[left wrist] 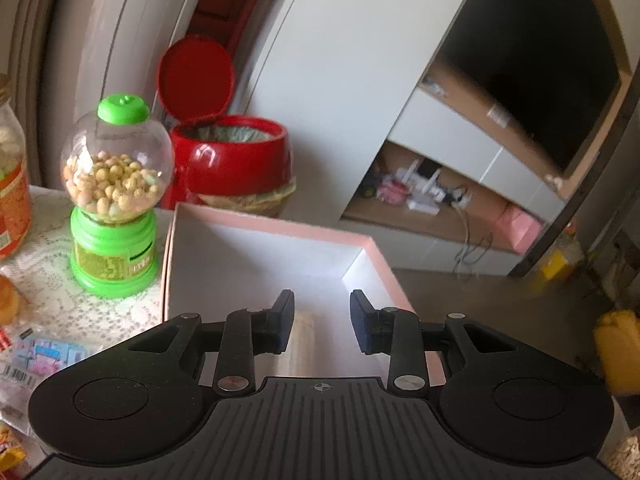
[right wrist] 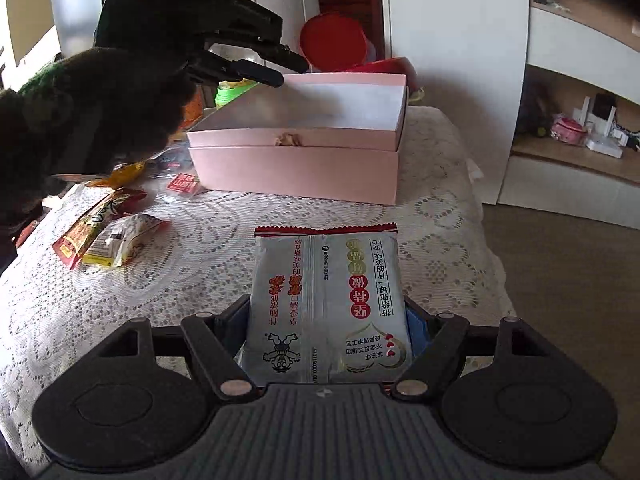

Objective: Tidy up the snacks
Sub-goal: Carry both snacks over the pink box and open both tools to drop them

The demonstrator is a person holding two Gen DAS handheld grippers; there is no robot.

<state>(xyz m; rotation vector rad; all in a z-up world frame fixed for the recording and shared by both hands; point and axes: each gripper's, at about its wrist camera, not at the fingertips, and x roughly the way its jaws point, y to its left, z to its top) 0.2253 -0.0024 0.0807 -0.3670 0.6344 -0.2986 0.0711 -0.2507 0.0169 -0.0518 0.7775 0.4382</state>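
Note:
My right gripper (right wrist: 326, 320) is shut on a silver snack packet (right wrist: 326, 292) with red print, held just above the lace tablecloth (right wrist: 440, 216). Beyond it stands an open pink box (right wrist: 296, 168) with a white inside. In the right wrist view my left gripper (right wrist: 286, 72), carried by a dark gloved hand (right wrist: 100, 112), hovers over the box's far left corner. The left wrist view has the left gripper (left wrist: 322, 326) open above the pink box (left wrist: 272, 222), nothing between its fingers. A pale tan item (left wrist: 306, 344) lies on the box floor under them.
Several loose snack packets (right wrist: 104, 236) lie left of the box. A green candy dispenser (left wrist: 116, 200) and a jar (left wrist: 12, 184) stand by the box's left side. A red bin (left wrist: 228, 152) with its lid up is behind the table. The table edge (right wrist: 492, 248) drops off on the right.

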